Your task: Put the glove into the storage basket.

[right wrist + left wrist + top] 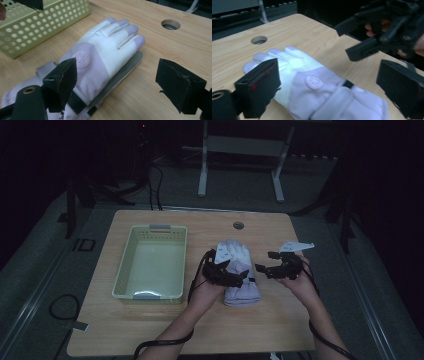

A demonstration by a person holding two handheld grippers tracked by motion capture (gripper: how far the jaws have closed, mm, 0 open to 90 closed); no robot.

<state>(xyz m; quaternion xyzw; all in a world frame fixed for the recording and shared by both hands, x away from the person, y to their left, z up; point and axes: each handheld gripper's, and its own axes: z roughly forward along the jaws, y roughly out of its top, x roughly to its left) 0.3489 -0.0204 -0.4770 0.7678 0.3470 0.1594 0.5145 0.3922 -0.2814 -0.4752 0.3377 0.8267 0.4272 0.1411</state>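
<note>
A white and lavender glove [234, 251] lies palm-down in the middle of the wooden table [150, 330], fingers pointing away, cuff towards the person. A darker grey layer [126, 71] shows under it; what it is I cannot tell. My left gripper [235, 270] hovers open over the glove's wrist part. In the left gripper view the glove [317, 85] lies between and below the jaws of the left gripper [329, 90]. My right gripper [265, 262] is open just right of the glove. In its own view the right gripper [120, 85] straddles the cuff side of the glove [100, 50].
An empty pale green perforated basket [125, 265] stands left of the glove; its wall [50, 22] is close to the glove. A round cable hole [238, 225] sits near the table's far edge. The room around the table is dark.
</note>
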